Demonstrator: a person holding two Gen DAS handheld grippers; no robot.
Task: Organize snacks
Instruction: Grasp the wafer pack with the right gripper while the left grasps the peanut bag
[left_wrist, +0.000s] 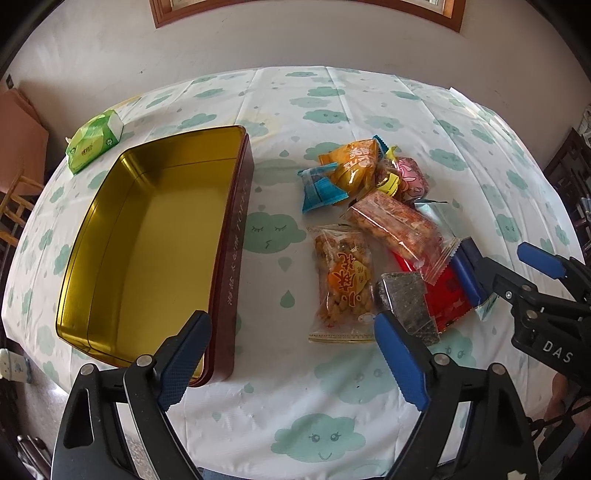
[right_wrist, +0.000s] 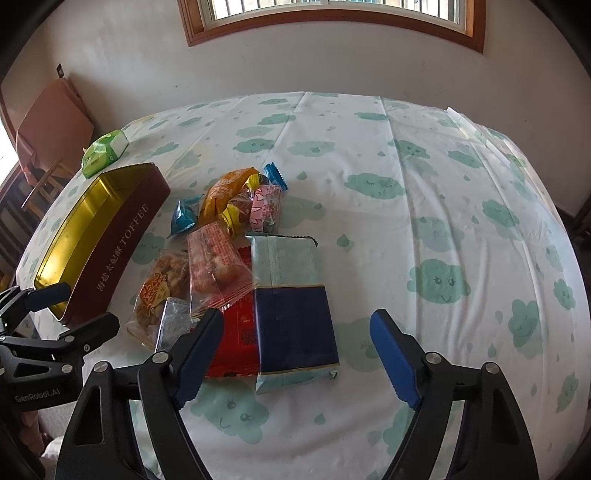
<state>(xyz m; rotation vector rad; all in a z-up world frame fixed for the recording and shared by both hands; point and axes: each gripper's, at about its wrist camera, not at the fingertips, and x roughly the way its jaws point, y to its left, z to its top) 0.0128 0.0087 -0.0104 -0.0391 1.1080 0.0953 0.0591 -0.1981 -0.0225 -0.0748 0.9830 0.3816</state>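
An open maroon toffee tin (left_wrist: 155, 236) with a gold inside lies empty on the left of the table; it also shows in the right wrist view (right_wrist: 122, 236). A pile of snack packets (left_wrist: 373, 221) lies to its right: an orange bag (left_wrist: 354, 162), a clear peanut packet (left_wrist: 341, 280), a red packet (right_wrist: 236, 332) and a navy and pale-green packet (right_wrist: 291, 306). My left gripper (left_wrist: 291, 354) is open and empty, near the tin's front corner. My right gripper (right_wrist: 295, 354) is open and empty, its jaws on either side of the navy packet's near end.
A green tissue pack (left_wrist: 96, 140) lies behind the tin near the table's far left edge. The cloud-print tablecloth (right_wrist: 443, 221) covers the table. A wall with a window is behind it, and chairs stand at the left.
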